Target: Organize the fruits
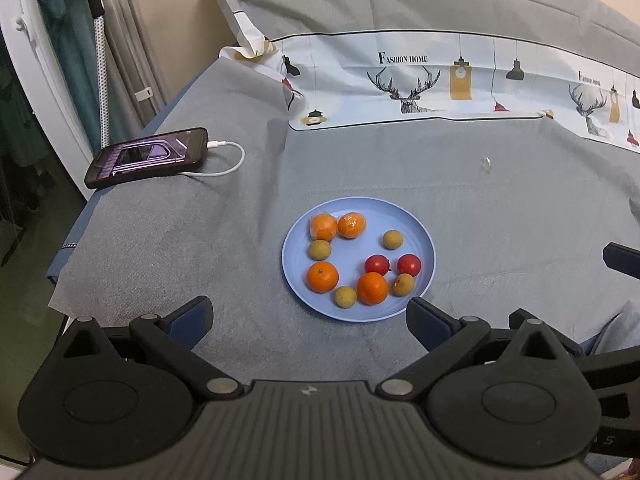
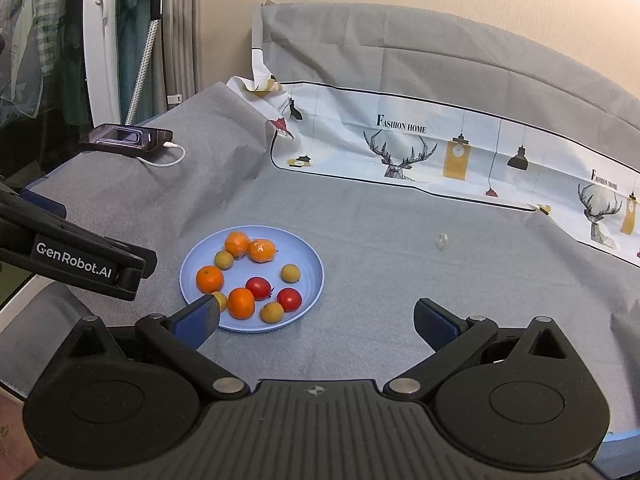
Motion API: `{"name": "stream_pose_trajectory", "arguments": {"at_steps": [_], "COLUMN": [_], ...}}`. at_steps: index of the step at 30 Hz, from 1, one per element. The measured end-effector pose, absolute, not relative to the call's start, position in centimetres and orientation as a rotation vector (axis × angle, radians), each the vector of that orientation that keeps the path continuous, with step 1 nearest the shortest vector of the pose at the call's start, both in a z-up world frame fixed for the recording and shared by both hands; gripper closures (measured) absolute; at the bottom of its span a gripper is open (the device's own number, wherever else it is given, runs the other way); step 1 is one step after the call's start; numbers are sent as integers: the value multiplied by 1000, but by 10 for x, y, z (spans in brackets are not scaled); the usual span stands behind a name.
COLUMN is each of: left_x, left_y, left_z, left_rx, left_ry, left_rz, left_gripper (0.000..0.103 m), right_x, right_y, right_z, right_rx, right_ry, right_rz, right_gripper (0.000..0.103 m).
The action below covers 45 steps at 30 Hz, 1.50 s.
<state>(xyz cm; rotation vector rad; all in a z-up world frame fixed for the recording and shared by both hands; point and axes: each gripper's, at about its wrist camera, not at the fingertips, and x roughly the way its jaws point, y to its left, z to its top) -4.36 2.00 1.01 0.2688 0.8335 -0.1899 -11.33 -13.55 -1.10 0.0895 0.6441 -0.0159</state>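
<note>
Left wrist view: left gripper [image 1: 310,322] fills the bottom of the frame, its two fingers spread wide with nothing between them; the blue pads [image 1: 188,326] sit above grey cloth.
Plate: blue plate [image 1: 416,226] lies at frame centre on the grey tablecloth [image 1: 200,248], just beyond the fingertips; the right-hand fingertip overlaps its lower right rim in the picture, contact not discernible.
Fruit on plate: four oranges, two wrapped ones [image 1: 323,227] touching at the upper left, one [image 1: 322,277] at the lower left, one [image 1: 372,288] at lower centre; two red tomatoes [image 1: 409,265] side by side right of centre; four small yellow-green fruits [image 1: 392,239] scattered among them.
Right edge: a dark piece of the right gripper [image 1: 622,260] enters at mid-height.
Background: a phone [image 1: 148,157] with a white cable [image 1: 224,166] lies at the upper left; a printed cloth [image 1: 440,80] with deer and lamps crosses the top.
Right wrist view: right gripper [image 2: 316,318] occupies the bottom, fingers likewise wide apart and holding nothing; its left pad [image 2: 198,320] overlaps the plate's [image 2: 312,264] lower left rim and partly hides one small fruit [image 2: 220,300].
Left edge of the right wrist view: the left gripper's [image 2: 80,258] lettered black body reaches in at mid-height, beside the plate.
</note>
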Motion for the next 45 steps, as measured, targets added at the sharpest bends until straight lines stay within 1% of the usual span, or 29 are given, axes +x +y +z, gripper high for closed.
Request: {"name": "stream_pose_trajectory", "arguments": {"at_steps": [26, 31, 36, 45], "left_x": [-41, -36, -37, -40], "left_y": [16, 17, 17, 13], "left_z": [7, 2, 2, 3], "left_rx": [286, 294, 321, 344], "left_ry": [857, 900, 868, 868], "left_rz": [-168, -145, -111, -115], "left_gripper": [0, 0, 0, 0], "right_x": [-113, -113, -113, -113], "right_y": [-137, -136, -137, -137], "right_z": [-15, -15, -15, -14], "right_rx": [90, 90, 89, 87], "right_ry": [657, 656, 657, 655], "right_rz": [-16, -14, -12, -10], "right_gripper": [1, 1, 1, 1]}}
